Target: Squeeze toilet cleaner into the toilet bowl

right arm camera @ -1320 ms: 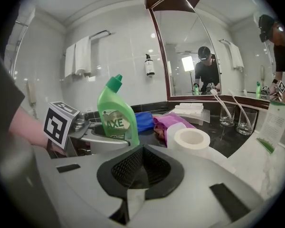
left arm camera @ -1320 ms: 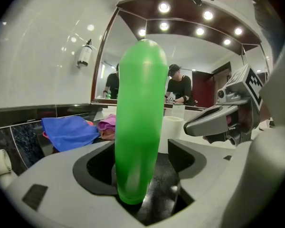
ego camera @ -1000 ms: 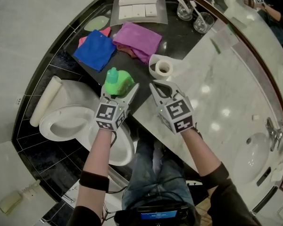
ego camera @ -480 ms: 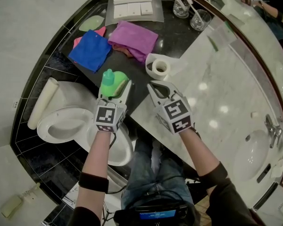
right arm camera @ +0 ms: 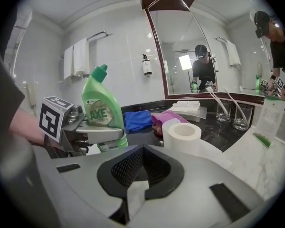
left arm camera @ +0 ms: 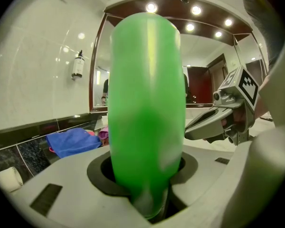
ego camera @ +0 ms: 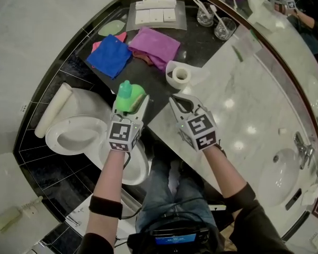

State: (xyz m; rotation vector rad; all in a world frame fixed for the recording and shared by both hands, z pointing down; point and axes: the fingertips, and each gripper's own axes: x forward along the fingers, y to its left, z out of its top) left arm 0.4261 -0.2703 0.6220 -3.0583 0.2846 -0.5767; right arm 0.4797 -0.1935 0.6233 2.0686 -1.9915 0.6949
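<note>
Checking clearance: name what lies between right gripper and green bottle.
Head view: only bare black counter and the left gripper's finger gripping the green bottle.

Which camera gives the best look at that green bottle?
The right gripper view: the green bottle stands nearly whole there, cap to base, label readable. The left gripper view is so close that it shows only a green blur filling the frame. The head view sees its cap and shoulders from above.

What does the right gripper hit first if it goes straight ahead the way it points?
Most likely the toilet paper roll on the dark counter: it stands just ahead of the right gripper and its shut tongs, slightly right of centre. Depth is unclear.
</note>
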